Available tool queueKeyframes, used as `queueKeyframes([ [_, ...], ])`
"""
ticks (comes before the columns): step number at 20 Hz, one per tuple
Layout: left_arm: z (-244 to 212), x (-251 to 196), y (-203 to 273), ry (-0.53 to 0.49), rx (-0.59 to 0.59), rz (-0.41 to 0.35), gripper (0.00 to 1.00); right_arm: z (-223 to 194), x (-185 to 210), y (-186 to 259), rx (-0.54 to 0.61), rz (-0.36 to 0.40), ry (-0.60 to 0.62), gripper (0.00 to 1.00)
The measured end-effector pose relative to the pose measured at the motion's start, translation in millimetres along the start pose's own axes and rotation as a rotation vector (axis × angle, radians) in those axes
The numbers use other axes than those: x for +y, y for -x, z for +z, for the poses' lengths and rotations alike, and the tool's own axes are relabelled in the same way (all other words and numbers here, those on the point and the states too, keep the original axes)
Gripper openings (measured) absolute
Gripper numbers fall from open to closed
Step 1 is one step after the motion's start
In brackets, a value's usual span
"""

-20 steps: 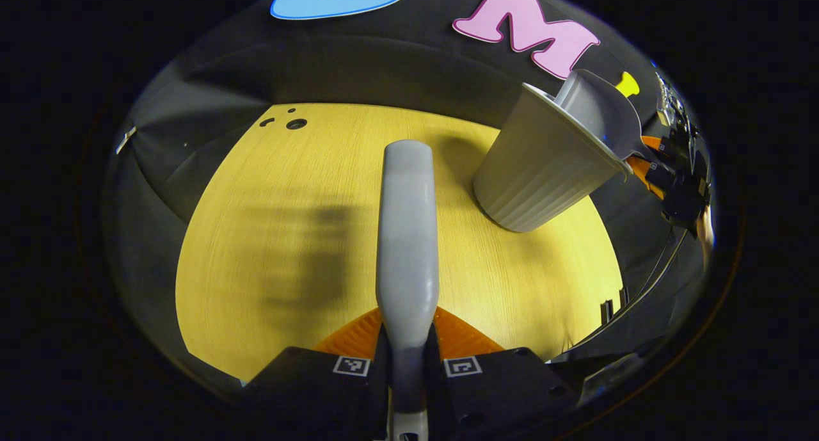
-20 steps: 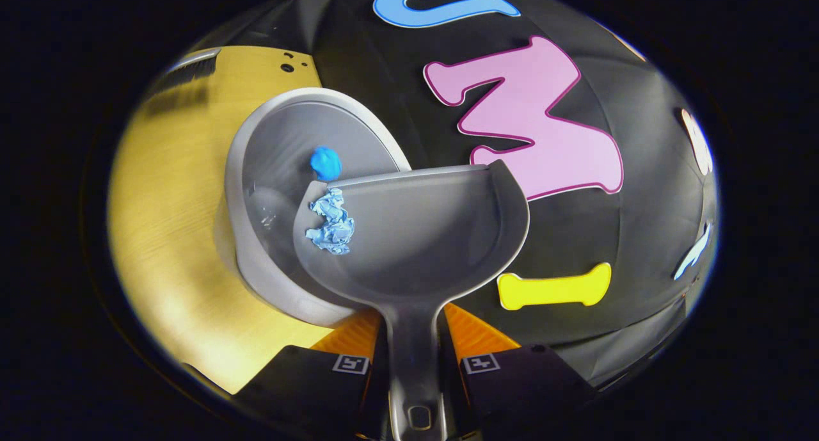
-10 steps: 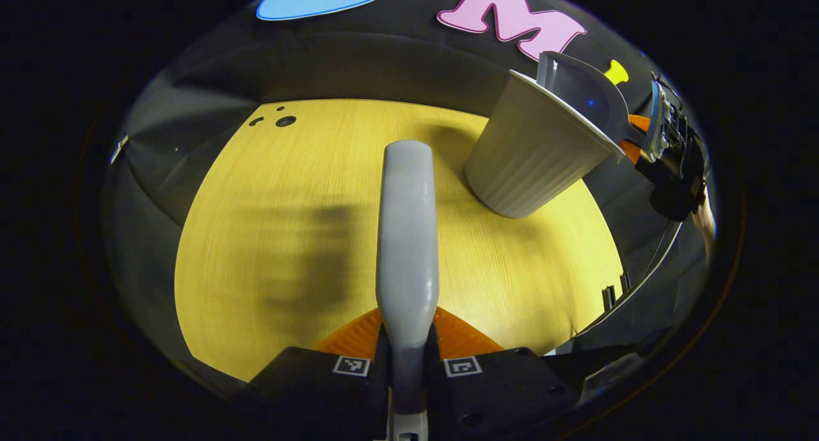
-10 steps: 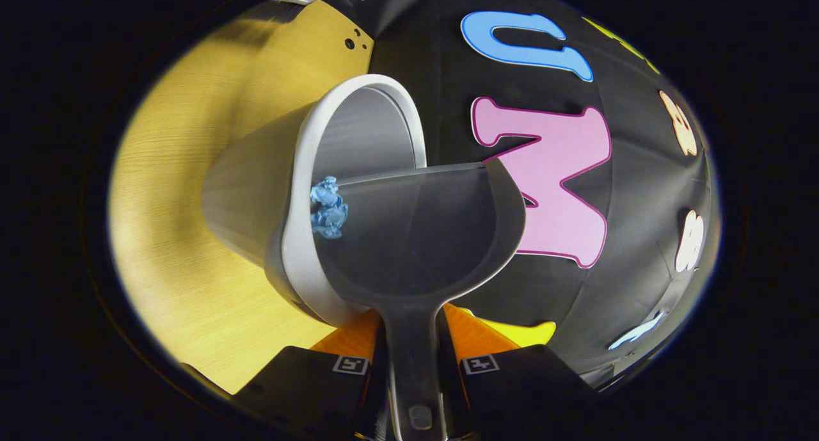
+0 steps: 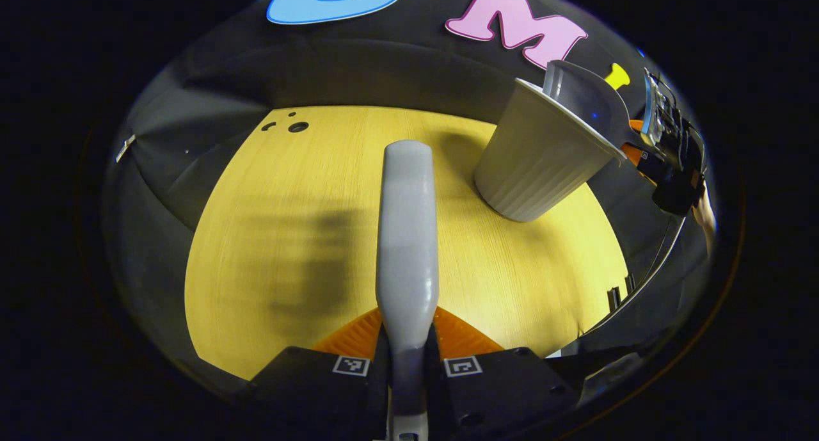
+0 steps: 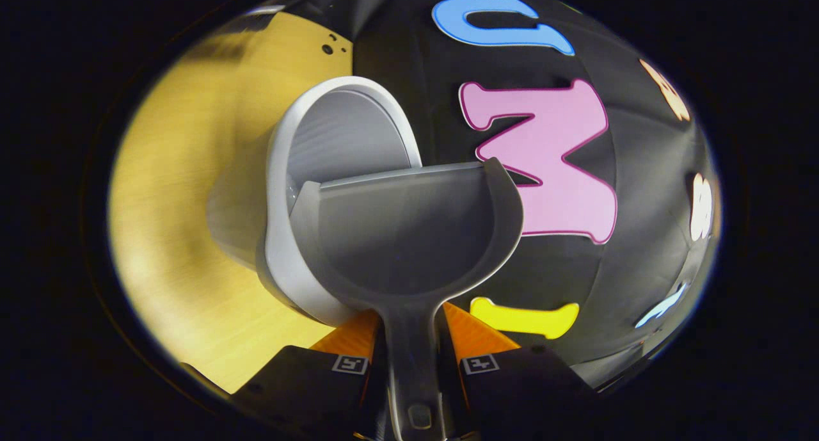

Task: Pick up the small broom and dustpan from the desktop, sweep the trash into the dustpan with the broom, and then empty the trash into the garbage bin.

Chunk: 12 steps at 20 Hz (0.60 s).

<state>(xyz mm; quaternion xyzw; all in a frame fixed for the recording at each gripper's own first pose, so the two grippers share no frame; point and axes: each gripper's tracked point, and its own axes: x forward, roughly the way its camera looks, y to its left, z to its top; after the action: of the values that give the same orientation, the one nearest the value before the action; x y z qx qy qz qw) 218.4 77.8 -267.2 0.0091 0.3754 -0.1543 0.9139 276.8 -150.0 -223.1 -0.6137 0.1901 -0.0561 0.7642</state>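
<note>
My left gripper (image 5: 407,351) is shut on the grey handle of the small broom (image 5: 407,236), which points out over the yellow desktop (image 5: 288,236); its bristles are hidden. At the far right stands the white ribbed garbage bin (image 5: 537,159), and the grey dustpan (image 5: 585,102) is tipped over its rim, held by the right gripper (image 5: 646,153). In the right gripper view my right gripper (image 6: 411,345) is shut on the dustpan's handle. The dustpan (image 6: 416,236) is tilted, its bowl bare, with its edge over the bin's mouth (image 6: 339,140).
Small dark holes (image 5: 291,124) mark the far left corner of the desktop. The desktop's right edge (image 5: 630,281) runs close behind the bin. The booth's black cloth wall (image 5: 358,63) stands behind the desk.
The blue crumpled trash that lay at the dustpan's edge has slid off into the bin; the pan's bowl is now bare. The right gripper has rolled back a little. The broom stays put.
</note>
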Motion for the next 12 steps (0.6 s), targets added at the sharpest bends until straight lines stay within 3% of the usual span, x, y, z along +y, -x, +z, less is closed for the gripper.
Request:
queueKeyframes([
  [4,9,2,12,0.032,-0.036,-0.001,0.28,9,-6,13,0.001,0.073,-0.221,0.39],
  [6,15,11,20,0.021,-0.064,0.024,0.28,17,-8,25,0.01,0.135,-0.404,0.34],
  [9,26,22,33,0.003,-0.106,0.056,0.24,32,-16,39,0.016,0.223,-0.669,0.41],
  [12,26,33,47,0.002,-0.132,0.07,0.28,66,-33,68,-0.042,0.318,-0.997,0.39],
])
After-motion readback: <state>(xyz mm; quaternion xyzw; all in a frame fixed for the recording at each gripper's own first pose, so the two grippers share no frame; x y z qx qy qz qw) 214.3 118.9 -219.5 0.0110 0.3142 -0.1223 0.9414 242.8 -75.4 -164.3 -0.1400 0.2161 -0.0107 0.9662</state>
